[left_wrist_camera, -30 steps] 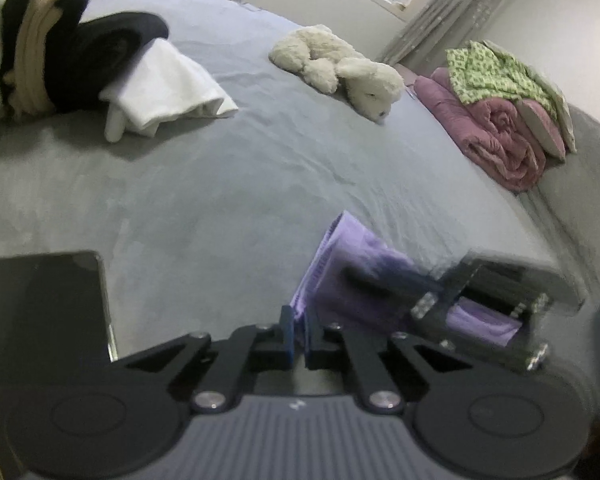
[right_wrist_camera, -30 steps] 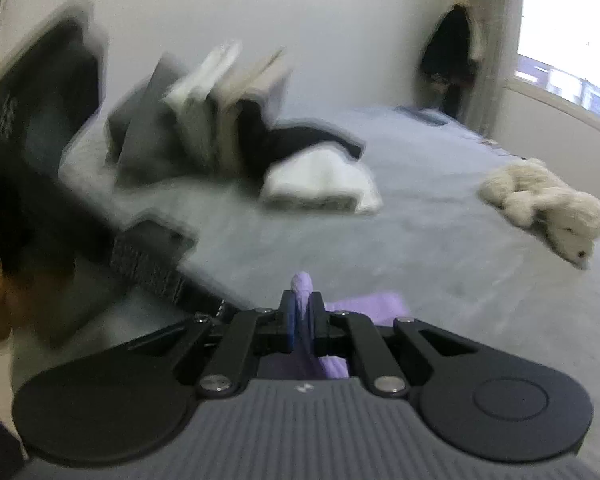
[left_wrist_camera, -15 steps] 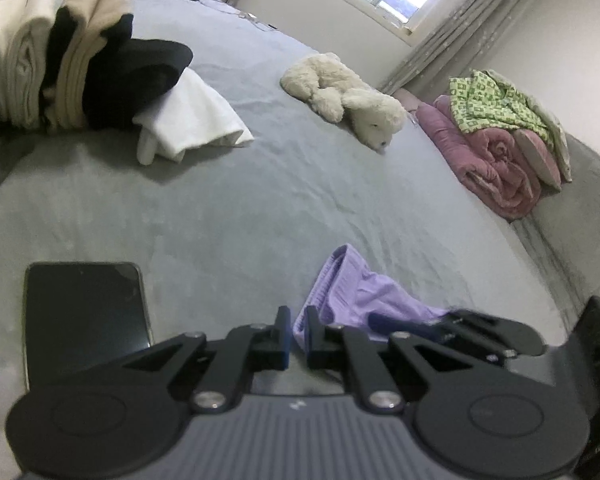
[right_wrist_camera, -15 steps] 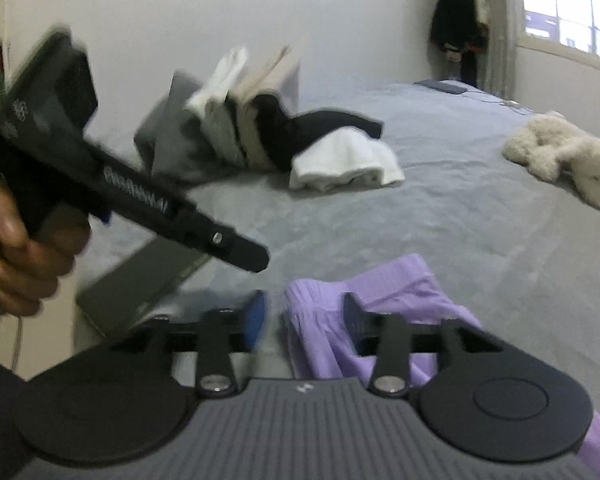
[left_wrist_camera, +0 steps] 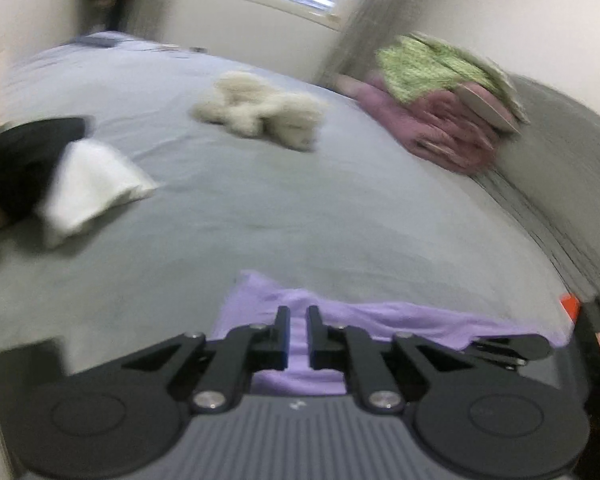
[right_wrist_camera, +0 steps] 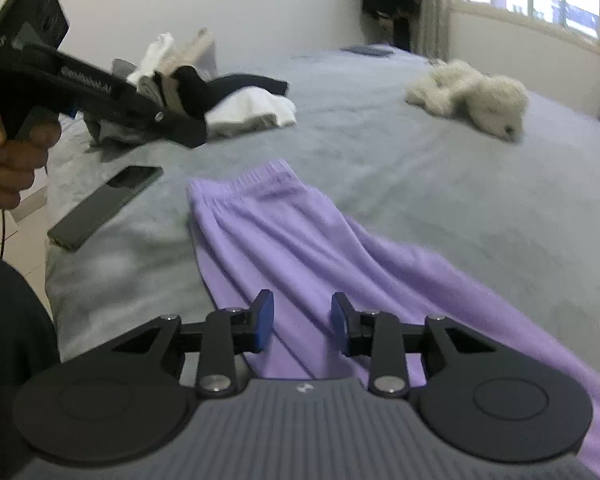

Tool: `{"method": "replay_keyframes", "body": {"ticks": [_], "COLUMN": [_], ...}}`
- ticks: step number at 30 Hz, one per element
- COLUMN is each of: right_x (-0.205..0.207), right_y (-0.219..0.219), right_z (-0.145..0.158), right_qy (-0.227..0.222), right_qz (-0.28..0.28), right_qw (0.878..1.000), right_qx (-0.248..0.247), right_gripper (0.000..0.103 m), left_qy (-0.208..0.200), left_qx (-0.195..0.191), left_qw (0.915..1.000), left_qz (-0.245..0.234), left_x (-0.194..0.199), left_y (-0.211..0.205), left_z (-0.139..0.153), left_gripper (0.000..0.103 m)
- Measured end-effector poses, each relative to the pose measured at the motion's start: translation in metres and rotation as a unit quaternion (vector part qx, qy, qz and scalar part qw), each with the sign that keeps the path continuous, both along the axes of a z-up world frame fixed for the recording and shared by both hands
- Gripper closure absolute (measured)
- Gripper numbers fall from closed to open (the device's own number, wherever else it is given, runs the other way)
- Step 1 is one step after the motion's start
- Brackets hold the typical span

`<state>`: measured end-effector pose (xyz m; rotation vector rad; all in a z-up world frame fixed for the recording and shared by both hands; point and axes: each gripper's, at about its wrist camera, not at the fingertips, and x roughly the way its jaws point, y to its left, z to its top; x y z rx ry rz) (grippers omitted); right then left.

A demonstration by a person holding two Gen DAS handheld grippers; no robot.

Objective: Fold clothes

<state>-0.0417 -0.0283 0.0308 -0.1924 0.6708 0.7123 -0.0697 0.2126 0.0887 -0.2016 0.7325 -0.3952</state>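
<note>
Purple pants point(right_wrist_camera: 300, 240) lie spread flat on the grey bed point(right_wrist_camera: 460, 184), waistband at the far end. My right gripper point(right_wrist_camera: 302, 304) hovers just over the near part of them. Its jaws are closing, with fabric under the gap but nothing pressed between the pads. A hand holds my left gripper point(right_wrist_camera: 188, 132) in the air at the upper left, clear of the cloth. In the blurred left wrist view the left gripper point(left_wrist_camera: 298, 312) has a narrow gap and its jaws are opening, with the pants point(left_wrist_camera: 380, 316) lying below them.
A dark phone point(right_wrist_camera: 104, 206) lies left of the waistband near the bed's edge. A pile of folded clothes point(right_wrist_camera: 172, 64) and a white garment point(right_wrist_camera: 252, 114) sit at the far left. A plush toy point(right_wrist_camera: 472, 96) lies far right. Pink bedding point(left_wrist_camera: 432, 128) stands against the wall.
The right gripper let go of the purple fold and pulled back, jaws parted. The left gripper lifted off the cloth and swung away. The pants now lie spread out flat.
</note>
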Motion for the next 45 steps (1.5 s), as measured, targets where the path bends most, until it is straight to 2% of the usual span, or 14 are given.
{"method": "replay_keyframes", "body": {"ticks": [3,5,6,11,12,13,16,19,23,25,27,34,41,45], "right_x": [-0.009,-0.021,-0.027,-0.044,-0.045,-0.045,-0.044,-0.040,-0.038,-0.041,-0.045,-0.053,-0.054,-0.054], "right_y": [-0.014,-0.029,-0.036,-0.042,-0.039,-0.034,-0.023,-0.015,-0.006,-0.001,0.000,-0.014,-0.020,-0.024], "right_z": [0.002,0.009,0.010,-0.002,-0.006,-0.009,-0.015,-0.018,-0.024,-0.028,-0.029,-0.009,0.000,0.006], "right_qy": [-0.013,-0.021,-0.027,-0.057,-0.060,-0.067,-0.085,-0.095,-0.109,-0.121,-0.138,-0.145,-0.115,-0.088], "right_qz": [-0.009,-0.008,-0.002,0.027,0.032,0.035,0.035,0.037,0.049,0.063,0.071,0.041,0.040,0.051], "right_qw": [1.000,1.000,1.000,0.995,0.994,0.992,0.987,0.983,0.974,0.969,0.964,0.975,0.985,0.992], "right_qx": [-0.014,-0.007,-0.014,-0.079,-0.086,-0.098,-0.128,-0.151,-0.190,-0.206,-0.215,-0.161,-0.123,-0.074], "right_gripper": [0.069,0.069,0.069,0.069,0.074,0.080,0.089,0.090,0.090,0.101,0.102,0.103,0.103,0.103], "left_qy": [0.037,0.056,0.059,0.053,0.048,0.047,0.051,0.059,0.074,0.076,0.076,0.078,0.082,0.083], "left_qx": [0.080,0.114,0.119,0.072,0.070,0.071,0.083,0.099,0.077,0.074,0.070,0.034,0.019,0.019], "left_qw": [0.9958,0.9919,0.9912,0.9960,0.9964,0.9963,0.9952,0.9933,0.9942,0.9942,0.9944,0.9959,0.9960,0.9960], "left_qz": [-0.023,-0.009,0.000,0.003,0.000,-0.003,-0.008,0.000,0.015,0.019,0.023,0.030,0.032,0.027], "left_x": [0.019,0.030,0.032,0.041,0.042,0.044,0.053,0.064,0.073,0.073,0.073,0.073,0.074,0.075], "left_y": [-0.028,-0.029,-0.026,-0.019,-0.023,-0.027,-0.038,-0.039,-0.031,-0.029,-0.028,-0.015,-0.008,-0.006], "left_z": [-0.022,-0.035,-0.037,-0.030,-0.028,-0.029,-0.033,-0.042,-0.051,-0.055,-0.056,-0.060,-0.063,-0.063], "left_gripper": [0.091,0.091,0.091,0.091,0.091,0.089,0.087,0.087,0.087,0.089,0.090,0.095,0.100,0.100]}}
